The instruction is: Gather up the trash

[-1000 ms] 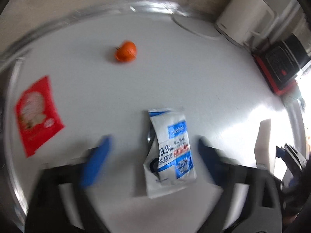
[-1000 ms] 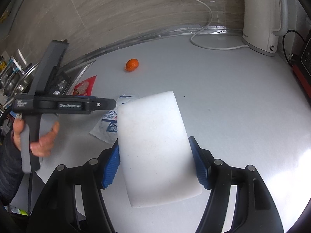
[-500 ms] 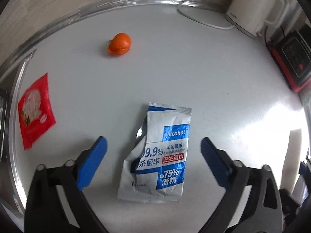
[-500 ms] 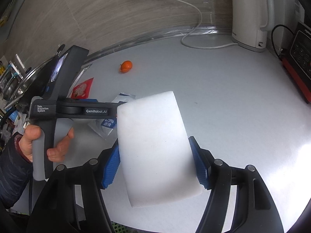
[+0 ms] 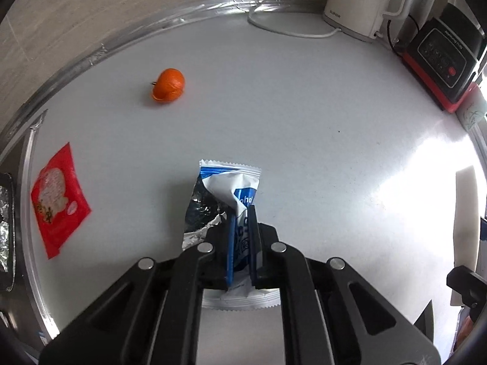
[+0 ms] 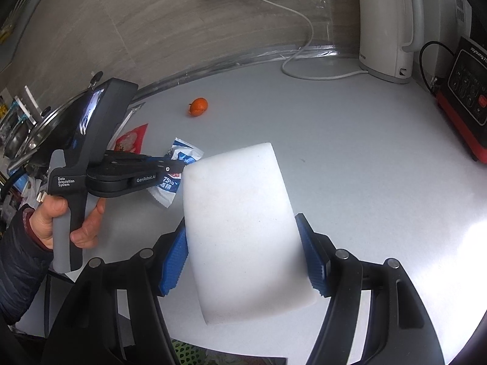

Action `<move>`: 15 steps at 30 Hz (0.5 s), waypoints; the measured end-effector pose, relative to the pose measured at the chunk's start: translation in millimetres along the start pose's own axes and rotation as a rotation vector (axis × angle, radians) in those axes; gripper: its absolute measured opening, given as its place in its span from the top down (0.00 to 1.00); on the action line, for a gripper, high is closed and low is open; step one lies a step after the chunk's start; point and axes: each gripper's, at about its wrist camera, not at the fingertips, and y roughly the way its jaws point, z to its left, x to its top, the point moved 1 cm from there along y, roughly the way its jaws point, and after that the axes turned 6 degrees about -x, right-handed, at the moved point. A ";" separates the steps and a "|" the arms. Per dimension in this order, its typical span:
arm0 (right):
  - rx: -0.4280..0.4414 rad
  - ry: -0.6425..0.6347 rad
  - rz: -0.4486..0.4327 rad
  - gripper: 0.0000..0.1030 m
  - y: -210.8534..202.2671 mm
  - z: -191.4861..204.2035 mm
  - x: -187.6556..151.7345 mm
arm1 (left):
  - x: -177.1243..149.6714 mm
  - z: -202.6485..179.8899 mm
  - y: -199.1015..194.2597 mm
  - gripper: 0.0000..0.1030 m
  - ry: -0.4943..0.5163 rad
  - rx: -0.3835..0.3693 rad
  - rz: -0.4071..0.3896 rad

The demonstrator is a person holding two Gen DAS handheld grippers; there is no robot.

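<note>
- Left gripper (image 5: pixel 242 213) is clenching on the blue-and-white foil alcohol-wipe sachet (image 5: pixel 226 188); its jaws have just been closing, with the sachet crumpled between the blue pads (image 5: pixel 230 243).
- The sachet is sitting mid-counter on the white countertop (image 5: pixel 304 121), its far serrated end lying flat and its near end showing under the fingers.
- In the right wrist view, a hand (image 6: pixel 57 219) in a dark sleeve is gripping the left gripper's grey handle, and the sachet is poking out beneath the tool.
- Right gripper (image 6: pixel 243 255) is grasping a white rectangular foam block (image 6: pixel 240 231), blue ribbed pads (image 6: pixel 310 261) pressing on both its sides.
- A red snack wrapper (image 5: pixel 57 200) is lying flat near the counter's left edge, well apart from the sachet.
- An orange peel piece (image 5: pixel 169 85) is resting farther back, near the wall.
- A white electric kettle (image 5: pixel 359 3) and a black-and-red appliance (image 5: pixel 441 57) are standing at the back right.
</note>
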 end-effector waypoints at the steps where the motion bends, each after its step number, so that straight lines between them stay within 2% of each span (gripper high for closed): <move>1: -0.001 -0.001 -0.001 0.35 -1.5 0.9 -0.4 | 0.4 -1.3 -3.0 0.93 0.000 -0.004 -0.005; 4: -0.004 -0.003 -0.007 0.35 -7.7 3.9 -2.7 | -0.8 -12.4 -21.2 0.93 0.012 0.001 -0.041; 9: -0.011 -0.011 -0.016 0.35 -27.1 10.8 -11.8 | -26.0 -22.5 -67.9 0.93 0.022 0.018 -0.087; 15: -0.029 -0.021 -0.011 0.35 -65.1 19.0 -43.7 | -65.4 -33.9 -115.8 0.93 -0.048 0.022 -0.109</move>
